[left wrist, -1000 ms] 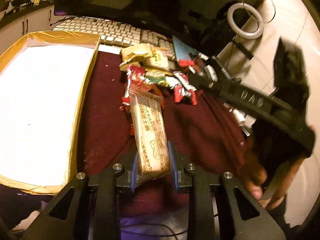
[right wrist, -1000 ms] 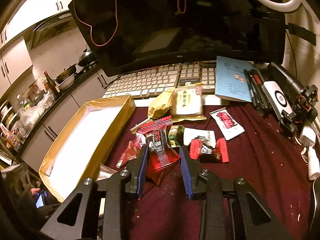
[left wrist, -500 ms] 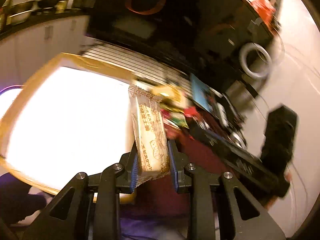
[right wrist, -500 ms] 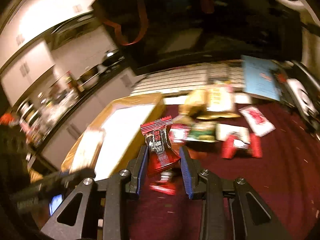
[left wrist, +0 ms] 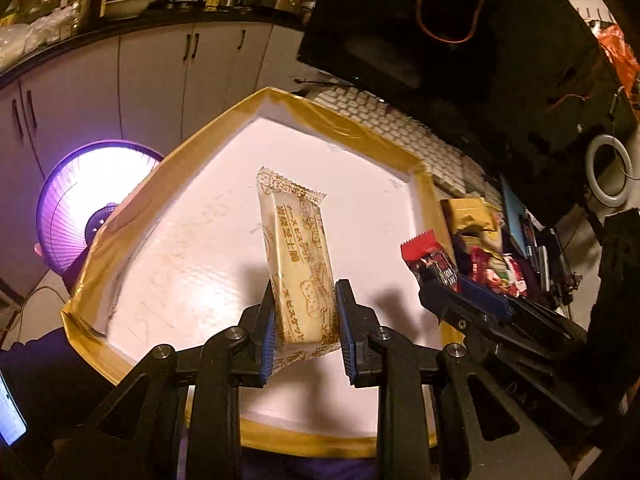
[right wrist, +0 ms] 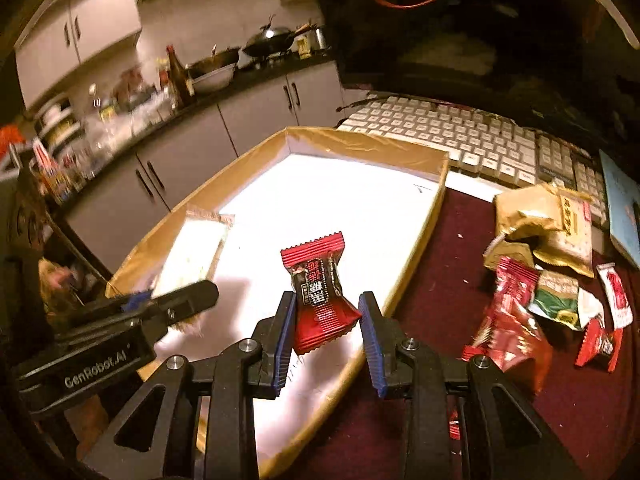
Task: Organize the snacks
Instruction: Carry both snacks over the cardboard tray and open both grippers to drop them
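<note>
My left gripper (left wrist: 306, 332) is shut on a long pale biscuit packet (left wrist: 298, 264) and holds it above the white floor of the shallow gold-rimmed box (left wrist: 348, 130). My right gripper (right wrist: 326, 338) is shut on a red and black candy packet (right wrist: 318, 296) over the box's right rim (right wrist: 416, 260). The right gripper and its candy (left wrist: 434, 260) also show in the left wrist view. The left gripper (right wrist: 176, 304) and its packet (right wrist: 196, 248) show in the right wrist view. A pile of loose snacks (right wrist: 548, 280) lies on the maroon cloth (right wrist: 440, 280) right of the box.
A white keyboard (right wrist: 460, 136) and a dark monitor (left wrist: 440, 40) stand behind the box. A blue booklet (right wrist: 622, 208) lies at far right. A glowing purple fan (left wrist: 88, 208) sits beyond the box's left edge. Kitchen cabinets (right wrist: 180, 152) are in the background.
Both grippers have lifted their packets off the cloth and swung left, from over the snack pile to over the box. Both grips are unchanged.
</note>
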The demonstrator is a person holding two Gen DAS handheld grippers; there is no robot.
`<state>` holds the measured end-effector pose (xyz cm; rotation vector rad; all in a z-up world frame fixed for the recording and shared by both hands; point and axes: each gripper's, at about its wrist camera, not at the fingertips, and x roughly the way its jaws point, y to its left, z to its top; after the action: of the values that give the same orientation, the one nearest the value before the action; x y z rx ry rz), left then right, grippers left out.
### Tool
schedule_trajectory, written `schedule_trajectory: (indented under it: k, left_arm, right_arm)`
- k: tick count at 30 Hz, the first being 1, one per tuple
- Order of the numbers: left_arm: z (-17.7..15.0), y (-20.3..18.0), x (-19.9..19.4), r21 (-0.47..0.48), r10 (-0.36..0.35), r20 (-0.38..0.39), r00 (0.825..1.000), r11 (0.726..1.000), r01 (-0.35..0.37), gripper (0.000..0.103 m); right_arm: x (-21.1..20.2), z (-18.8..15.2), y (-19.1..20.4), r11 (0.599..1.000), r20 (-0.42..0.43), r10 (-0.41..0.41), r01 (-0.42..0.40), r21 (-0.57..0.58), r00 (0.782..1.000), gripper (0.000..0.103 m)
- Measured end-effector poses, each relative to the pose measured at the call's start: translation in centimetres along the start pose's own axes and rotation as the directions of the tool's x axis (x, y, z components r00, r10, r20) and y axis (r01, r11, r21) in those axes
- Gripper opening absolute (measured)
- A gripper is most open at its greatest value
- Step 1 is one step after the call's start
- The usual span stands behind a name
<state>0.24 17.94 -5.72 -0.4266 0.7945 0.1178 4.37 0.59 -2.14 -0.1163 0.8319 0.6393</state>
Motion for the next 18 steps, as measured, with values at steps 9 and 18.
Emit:
schedule_trajectory:
  k: [9, 18]
  left_arm:
    - [0.2, 0.9, 0.5, 0.005, 0.032, 0.009, 0.999, 0.999, -0.032, 0.023]
    - [0.3, 0.8, 0.7, 0.013, 0.055, -0.001, 0.998, 0.998, -0.055, 0.024]
  right_arm:
    - [2.6, -0.4, 3.1, 0.986, -0.046, -0.122, 0.115, -0.118, 0.992, 0.032]
    - [2.7, -0.8, 3.9, 0.977, -0.033, -0.163, 0.157, -0.146, 0.986, 0.036]
